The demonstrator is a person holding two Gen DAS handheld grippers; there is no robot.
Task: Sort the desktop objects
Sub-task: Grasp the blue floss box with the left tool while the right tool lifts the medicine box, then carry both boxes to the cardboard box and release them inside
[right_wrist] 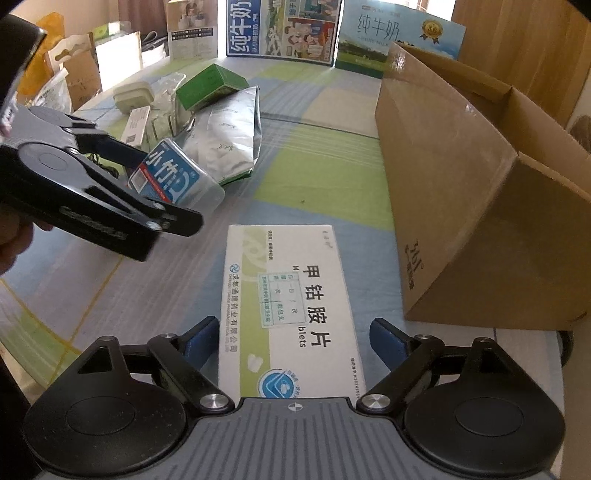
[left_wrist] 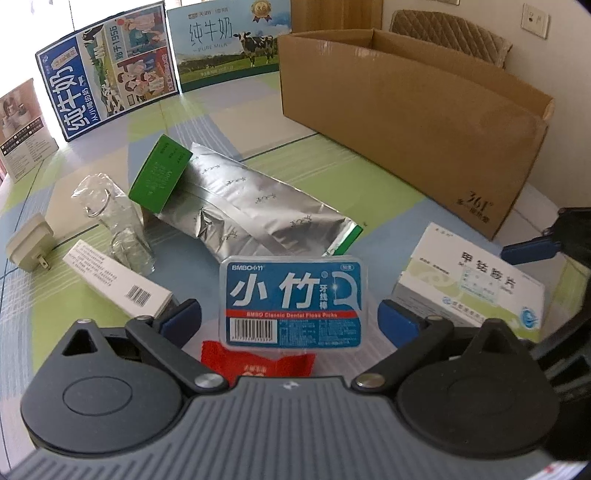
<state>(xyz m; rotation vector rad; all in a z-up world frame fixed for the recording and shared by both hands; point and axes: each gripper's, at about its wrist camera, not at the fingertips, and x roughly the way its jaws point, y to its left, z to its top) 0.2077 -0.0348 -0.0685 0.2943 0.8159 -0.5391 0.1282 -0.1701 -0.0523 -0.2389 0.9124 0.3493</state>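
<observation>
Nearby, cardboard box (right_wrist: 480, 177) interior unseen, left gripper (left_wrist: 290, 314) wide, right gripper (right_wrist: 291, 339) wide

**Bright Room, Checked Tablecloth**

The table (left_wrist: 332, 147) wore a cloth of green, blue and cream checks. Behind it stood a pale wall (left_wrist: 443, 14) with a white socket (left_wrist: 534, 20) — and a quilted chair back (left_wrist: 443, 33). Daylight came in strongly — the left side washed out.

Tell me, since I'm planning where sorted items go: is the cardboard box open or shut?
Open: the cardboard box has no lid across its top, and its inner walls show. Contents cannot be seen.
</observation>
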